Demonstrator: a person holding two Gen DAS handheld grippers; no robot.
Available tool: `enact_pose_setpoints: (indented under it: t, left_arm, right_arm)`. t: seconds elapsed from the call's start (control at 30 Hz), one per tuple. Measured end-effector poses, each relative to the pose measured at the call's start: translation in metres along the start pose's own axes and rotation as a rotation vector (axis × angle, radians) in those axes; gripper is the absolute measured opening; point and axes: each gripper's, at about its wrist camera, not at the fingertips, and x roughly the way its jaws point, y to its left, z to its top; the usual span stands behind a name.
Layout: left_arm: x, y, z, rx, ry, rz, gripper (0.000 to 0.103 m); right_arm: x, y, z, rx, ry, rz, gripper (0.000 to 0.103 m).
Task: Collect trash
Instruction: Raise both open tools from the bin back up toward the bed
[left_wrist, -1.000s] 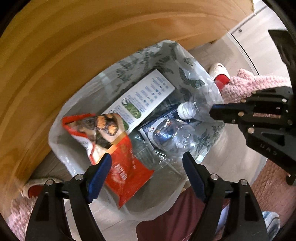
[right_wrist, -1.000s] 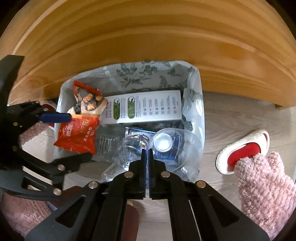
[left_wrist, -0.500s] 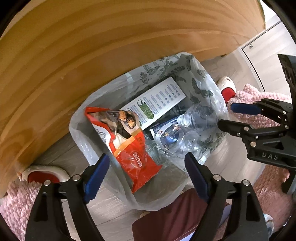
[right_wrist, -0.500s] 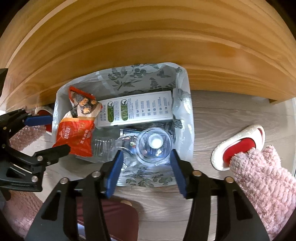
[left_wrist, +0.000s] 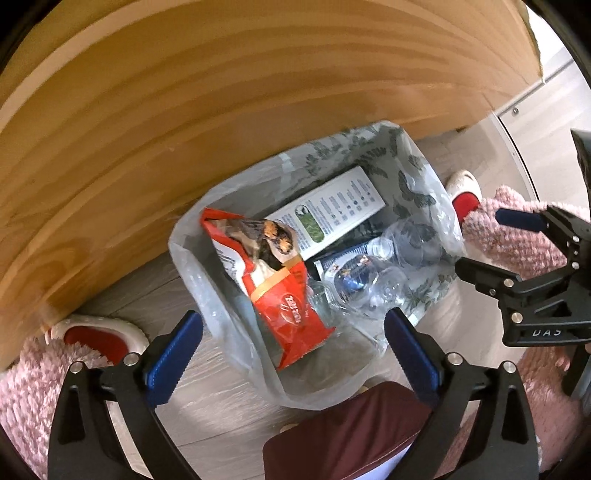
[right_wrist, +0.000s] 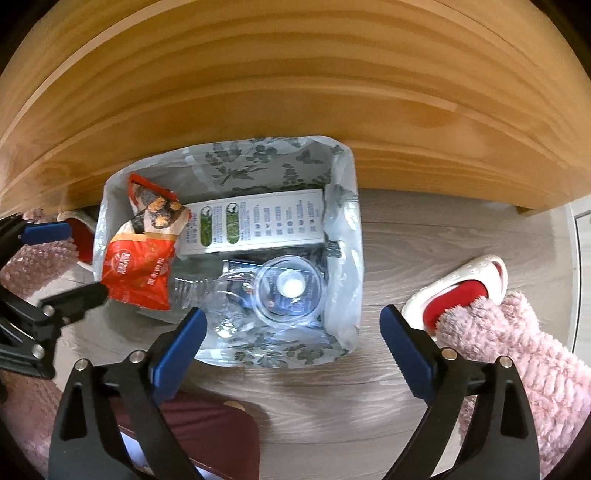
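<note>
Trash: red snack bag (right_wrist: 138, 266), white carton (right_wrist: 255, 221), clear bottles (right_wrist: 284, 288), all inside lined bin (right_wrist: 347, 229) on floor against wooden furniture (right_wrist: 295, 92). Deposited, judged. Left hand-held gripper (left_wrist: 291, 345) and right hand-held gripper (right_wrist: 291, 350) above bin: jaws opening, nothing between.

Left gripper (left_wrist: 293, 345) points steeply down over the trash bin (left_wrist: 192, 266), jaws opening wide, nothing between the pads. Right gripper (right_wrist: 291, 341) hangs straight down above the bin's near edge, jaws opening too, pads bare.
</note>
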Motion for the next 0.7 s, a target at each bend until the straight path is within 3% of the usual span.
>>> enact_pose_setpoints:
  t: [0.27,0.7]
  left_arm:
    - [-0.008,-0.001,-0.001,0.005,-0.028,0.005,0.095]
    - [-0.023,-0.001,0.001,0.008,-0.080,0.009,0.095]
  right_arm:
    - [-0.001,0.000,0.000,0.003,-0.009,-0.026,0.091]
    - [-0.016,-0.001,-0.001,0.007,-0.097,-0.059,0.091]
